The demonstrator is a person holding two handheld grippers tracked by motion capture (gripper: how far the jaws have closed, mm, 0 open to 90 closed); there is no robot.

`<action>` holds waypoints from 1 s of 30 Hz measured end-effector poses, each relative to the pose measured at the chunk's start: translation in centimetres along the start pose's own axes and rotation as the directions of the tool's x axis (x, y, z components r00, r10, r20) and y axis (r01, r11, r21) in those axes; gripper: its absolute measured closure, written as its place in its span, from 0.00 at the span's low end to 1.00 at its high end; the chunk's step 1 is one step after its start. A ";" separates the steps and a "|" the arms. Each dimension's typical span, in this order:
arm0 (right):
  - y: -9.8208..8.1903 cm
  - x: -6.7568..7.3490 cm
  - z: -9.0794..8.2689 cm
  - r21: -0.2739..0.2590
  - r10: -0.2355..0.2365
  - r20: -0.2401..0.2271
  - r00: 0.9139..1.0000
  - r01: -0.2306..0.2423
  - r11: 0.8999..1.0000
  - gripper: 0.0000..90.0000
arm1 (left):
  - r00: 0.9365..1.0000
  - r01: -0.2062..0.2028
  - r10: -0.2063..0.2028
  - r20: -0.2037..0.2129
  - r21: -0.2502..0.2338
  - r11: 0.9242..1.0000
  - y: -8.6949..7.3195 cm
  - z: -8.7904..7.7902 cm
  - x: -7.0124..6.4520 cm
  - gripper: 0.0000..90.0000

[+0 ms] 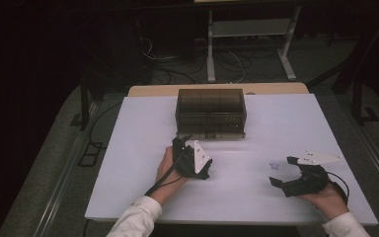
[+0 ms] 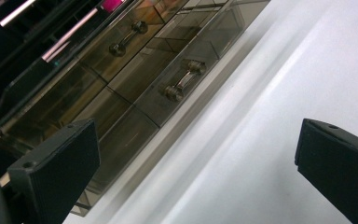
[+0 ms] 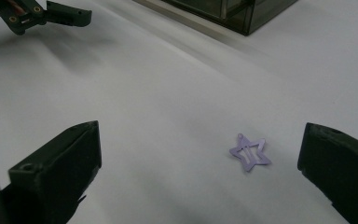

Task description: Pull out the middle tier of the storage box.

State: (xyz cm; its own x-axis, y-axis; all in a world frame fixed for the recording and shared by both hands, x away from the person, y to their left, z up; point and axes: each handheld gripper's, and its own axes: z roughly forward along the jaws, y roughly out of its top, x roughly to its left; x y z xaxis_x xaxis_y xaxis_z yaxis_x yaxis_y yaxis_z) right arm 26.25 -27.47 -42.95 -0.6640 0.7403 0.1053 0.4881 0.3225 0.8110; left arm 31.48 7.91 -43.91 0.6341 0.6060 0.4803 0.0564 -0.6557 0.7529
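Facing drawers: left tongs (image 1: 193, 159) gaping wide, empty, before the drawer box (image 1: 210, 112).
Straddling clip: right tongs (image 1: 282, 173) gaping, empty, star hair clip (image 3: 249, 153) at two o'clock, probably for pickup.

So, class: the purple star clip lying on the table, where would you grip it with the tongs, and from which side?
The star clip lies flat and thin on the white table, so there is little height to pinch. Probably best to come from above with the open right tongs, which are nearest, and close across two opposite points, tips touching the table.
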 end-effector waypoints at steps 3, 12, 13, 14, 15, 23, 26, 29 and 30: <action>0.0 0.0 0.0 0.000 0.000 0.000 1.000 0.000 1.000 0.00 | 0.998 0.055 -0.055 0.017 -0.005 0.998 -0.1 0.0 0.3 0.00; 0.0 0.0 0.0 0.000 0.000 0.000 1.000 0.000 1.000 0.00 | 0.979 0.192 -0.190 0.068 -0.014 0.981 -0.3 0.0 1.2 0.00; 0.0 0.0 0.0 -0.001 -0.001 0.000 1.000 0.001 1.000 0.00 | 0.975 0.210 -0.209 0.077 -0.011 0.978 -0.3 0.0 1.3 0.00; 0.0 0.0 0.0 0.000 0.000 0.000 1.000 0.000 1.000 0.00 | 0.970 0.229 -0.227 0.085 -0.010 0.973 -0.3 0.0 1.4 0.00; 0.0 0.0 0.0 0.000 -0.001 0.000 1.000 0.001 1.000 0.00 | 0.965 0.248 -0.246 0.095 -0.013 0.969 -0.3 0.0 1.5 0.00; 0.0 0.0 0.0 0.001 -0.002 -0.001 1.000 0.002 1.000 0.00 | 0.927 0.340 -0.337 0.166 0.007 0.940 -0.5 -0.1 2.1 0.14; 0.0 0.0 0.0 0.002 -0.002 -0.001 1.000 0.002 1.000 0.00 | 0.918 0.353 -0.350 0.187 0.015 0.935 -0.6 0.0 2.3 0.18; 0.0 0.0 0.0 0.001 -0.002 -0.001 1.000 0.002 1.000 0.00 | 0.909 0.364 -0.361 0.209 0.025 0.931 -0.7 0.1 2.4 0.24; 0.0 0.0 0.0 0.001 -0.002 -0.001 1.000 0.002 1.000 0.00 | 0.906 0.369 -0.365 0.215 0.026 0.929 -0.7 0.2 2.4 0.26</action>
State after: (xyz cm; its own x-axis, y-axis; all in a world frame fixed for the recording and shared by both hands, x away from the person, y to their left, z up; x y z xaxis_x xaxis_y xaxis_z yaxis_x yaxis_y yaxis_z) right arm 26.25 -27.46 -42.96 -0.6655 0.7391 0.1040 0.4874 0.3248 0.8106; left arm 33.11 9.80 -43.37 0.7195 0.6916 0.0630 0.3065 -0.3976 0.8649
